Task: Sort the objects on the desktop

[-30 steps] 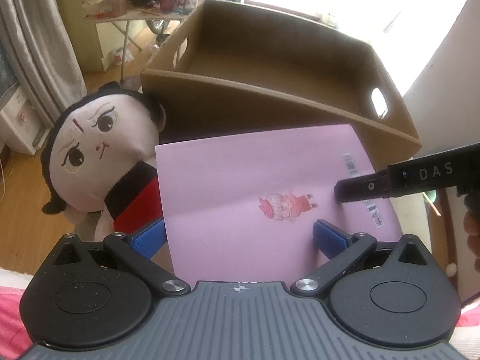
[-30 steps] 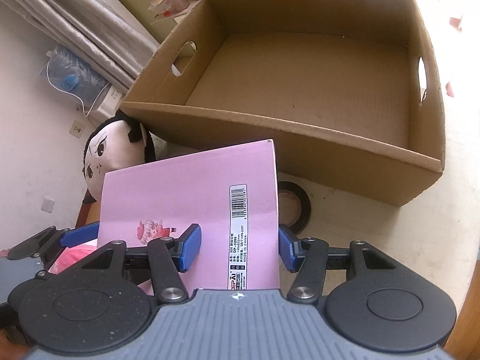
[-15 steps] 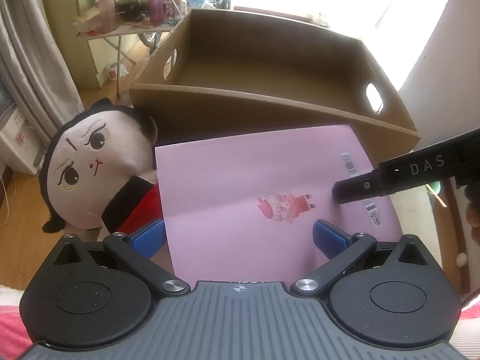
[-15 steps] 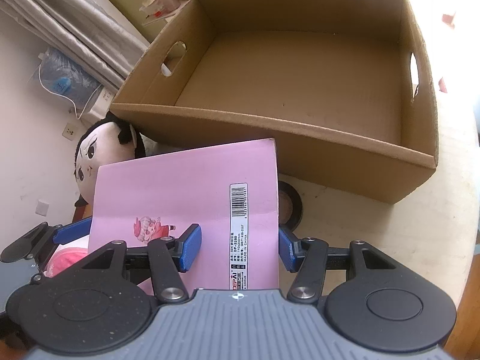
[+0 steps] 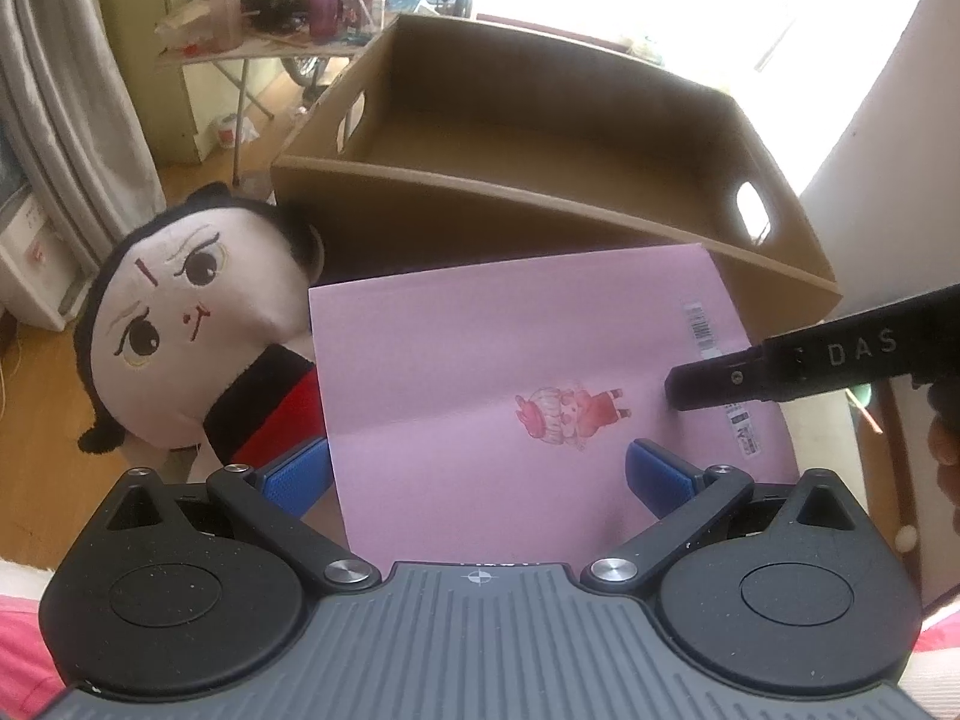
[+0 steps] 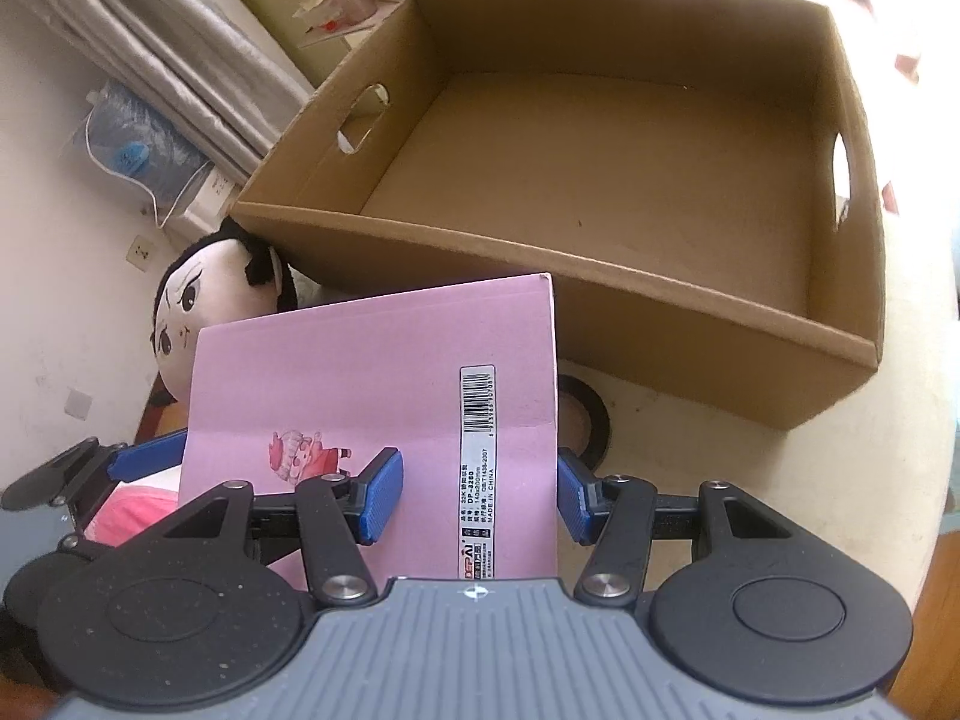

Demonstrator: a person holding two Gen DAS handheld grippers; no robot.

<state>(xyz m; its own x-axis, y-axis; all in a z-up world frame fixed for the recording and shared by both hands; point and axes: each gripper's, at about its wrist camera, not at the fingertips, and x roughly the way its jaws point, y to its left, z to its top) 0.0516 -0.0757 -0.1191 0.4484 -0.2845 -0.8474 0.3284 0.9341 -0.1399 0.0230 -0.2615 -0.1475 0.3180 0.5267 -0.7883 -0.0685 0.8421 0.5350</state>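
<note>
A pink notebook (image 5: 480, 360) with a small cartoon figure and a barcode is held up in front of an empty cardboard box (image 5: 540, 204). My left gripper (image 5: 474, 474) is shut on the notebook's near edge. Its left pad is tucked under the cover and its right pad lies on top. My right gripper (image 6: 474, 498) is shut on the notebook (image 6: 360, 372) across the barcode strip. One black right finger (image 5: 780, 372) rests on the cover. The box (image 6: 660, 330) stands just beyond the notebook's far edge.
A plush doll (image 5: 174, 324) with a black-haired head leans against the box's left corner. A dark tape roll (image 6: 585, 420) lies on the pale table (image 6: 840, 480), partly under the notebook. Pink cloth (image 6: 138, 516) is at the lower left, and a cluttered side table (image 5: 270, 6) stands far back.
The notebook stays fixed between both grippers. The box and doll have shifted only slightly in both views.
</note>
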